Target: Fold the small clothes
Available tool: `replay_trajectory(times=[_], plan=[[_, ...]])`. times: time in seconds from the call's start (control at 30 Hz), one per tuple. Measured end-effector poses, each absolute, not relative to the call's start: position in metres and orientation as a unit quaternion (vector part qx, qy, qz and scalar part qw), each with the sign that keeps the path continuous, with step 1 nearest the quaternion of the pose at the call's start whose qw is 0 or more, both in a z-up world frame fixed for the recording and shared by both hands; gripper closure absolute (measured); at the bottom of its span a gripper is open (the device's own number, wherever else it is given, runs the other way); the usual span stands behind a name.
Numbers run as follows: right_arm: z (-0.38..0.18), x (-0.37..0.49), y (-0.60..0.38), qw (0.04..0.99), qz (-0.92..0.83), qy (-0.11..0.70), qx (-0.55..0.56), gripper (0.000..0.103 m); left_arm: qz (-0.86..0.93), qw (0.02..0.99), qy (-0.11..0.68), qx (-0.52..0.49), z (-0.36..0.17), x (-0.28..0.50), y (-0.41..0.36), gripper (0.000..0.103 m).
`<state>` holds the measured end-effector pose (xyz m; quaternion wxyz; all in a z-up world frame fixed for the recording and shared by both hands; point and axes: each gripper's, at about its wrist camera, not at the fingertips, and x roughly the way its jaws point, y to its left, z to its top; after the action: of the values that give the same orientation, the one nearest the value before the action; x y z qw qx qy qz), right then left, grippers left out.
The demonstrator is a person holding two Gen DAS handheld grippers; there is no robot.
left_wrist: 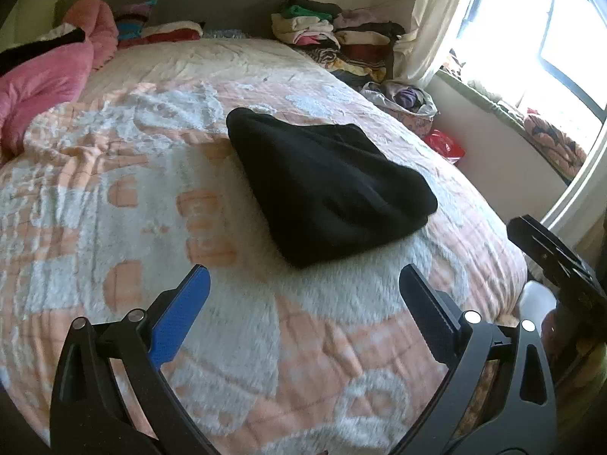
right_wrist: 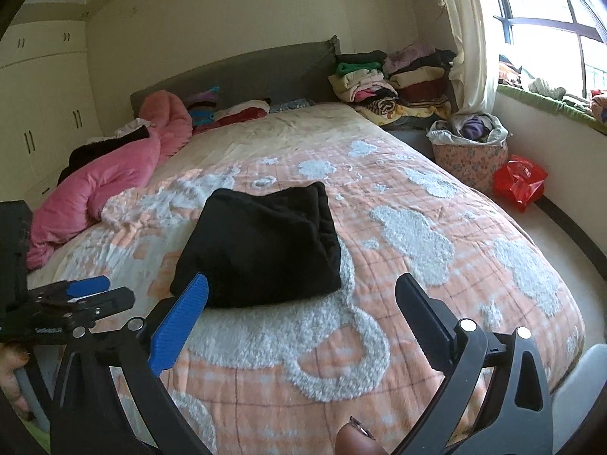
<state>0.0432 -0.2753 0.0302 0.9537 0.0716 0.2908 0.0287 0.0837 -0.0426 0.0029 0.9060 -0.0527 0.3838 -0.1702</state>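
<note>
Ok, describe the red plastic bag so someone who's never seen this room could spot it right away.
Start at the big window and drop to the floor between its wall and the bed. There, beside a floral laundry basket, sits the red plastic bag. It is the only shiny, crumpled red thing on the floor.

Home bedroom, quilted bed [right_wrist: 436,204], grey headboard [right_wrist: 242,72], built-in wardrobes [right_wrist: 41,87], stacked clothes [right_wrist: 394,79], curtained window [right_wrist: 538,19]

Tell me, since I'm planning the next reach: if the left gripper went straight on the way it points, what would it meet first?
Probably the folded black garment, centred ahead of the open left gripper. Only bare bedspread lies between; if it angles steeply, it could touch that first.
</note>
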Motion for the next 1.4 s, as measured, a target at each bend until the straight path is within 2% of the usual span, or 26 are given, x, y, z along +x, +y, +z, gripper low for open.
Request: replay_trajectory(times=[0.4,0.57,1.4], plan=[[-0.001,-0.003,-0.242,0.957,0.027,0.283,0.049,0.005,-0.15,0.909,0.384,-0.065,-0.037,0.043,-0.027,0.009],[-0.018,0.001,-0.244,0.946,0.015,0.318,0.057,0.005,-0.147,0.906,0.392,-0.065,-0.047,0.046,-0.025,0.009],[-0.026,0.006,-0.254,0.941,-0.001,0.331,0.066,0.005,-0.143,0.906,0.396,-0.052,-0.043,0.044,-0.027,0.009]])
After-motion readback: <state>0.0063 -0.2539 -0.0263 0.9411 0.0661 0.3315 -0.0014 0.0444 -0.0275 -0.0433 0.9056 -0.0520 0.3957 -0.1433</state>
